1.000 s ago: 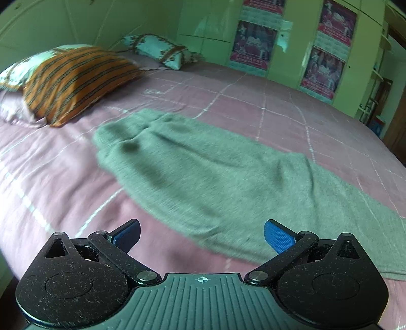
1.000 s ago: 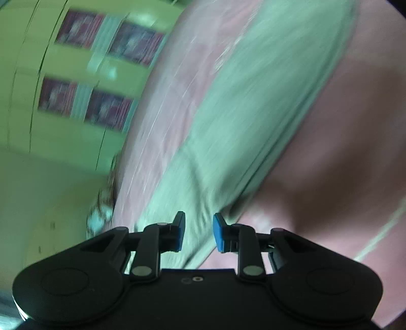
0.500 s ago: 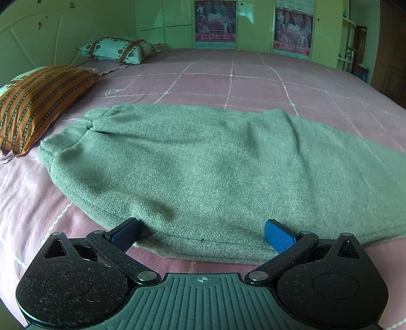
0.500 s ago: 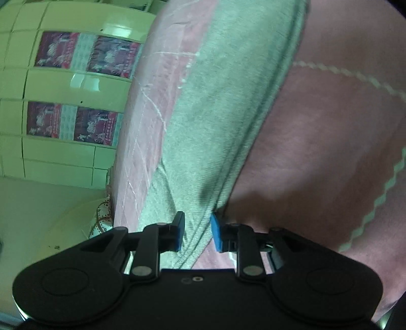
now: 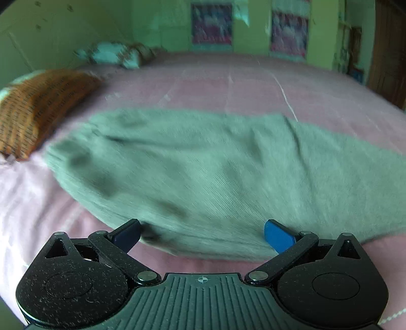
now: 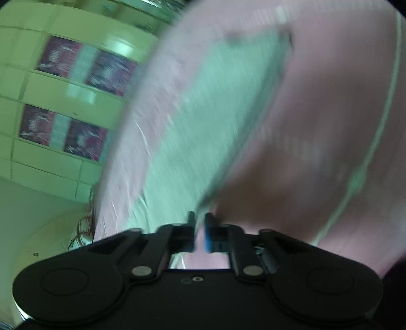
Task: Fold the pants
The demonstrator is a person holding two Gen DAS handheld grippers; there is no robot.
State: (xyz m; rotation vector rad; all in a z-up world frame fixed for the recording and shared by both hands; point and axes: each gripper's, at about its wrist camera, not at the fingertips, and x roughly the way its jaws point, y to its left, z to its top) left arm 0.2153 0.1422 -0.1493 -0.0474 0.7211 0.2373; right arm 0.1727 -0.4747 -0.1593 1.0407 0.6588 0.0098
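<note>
In the left wrist view, blurred by motion, the left gripper (image 5: pixel 201 234) fills the bottom of the frame with its 2 blue-padded fingers (image 5: pixel 277 236) spread wide and nothing between them. The near hem of the grey-green pants (image 5: pixel 215 177) lies just past the fingertips; whether either pad touches the cloth cannot be told. The pants stretch across the middle of the frame, from centre left to the right edge, flat on the pink bedsheet (image 5: pixel 253 86). An orange striped pillow (image 5: pixel 38 106) sits at the left edge, apart from the pants, and a teal patterned pillow (image 5: pixel 114 54) lies in the upper left near the green wall. 2 posters (image 5: pixel 212 24) hang on the wall along the top.

In the right wrist view, heavily blurred and tilted, the right gripper (image 6: pixel 199 234) at bottom centre has its pads drawn to a narrow gap. The pants (image 6: pixel 208 121) run diagonally from the upper right down toward the fingertips; whether cloth is pinched between them cannot be told. The pink bedsheet (image 6: pixel 317 127) fills the right half, and green cabinet panels with posters (image 6: pixel 83 63) occupy the upper left.
</note>
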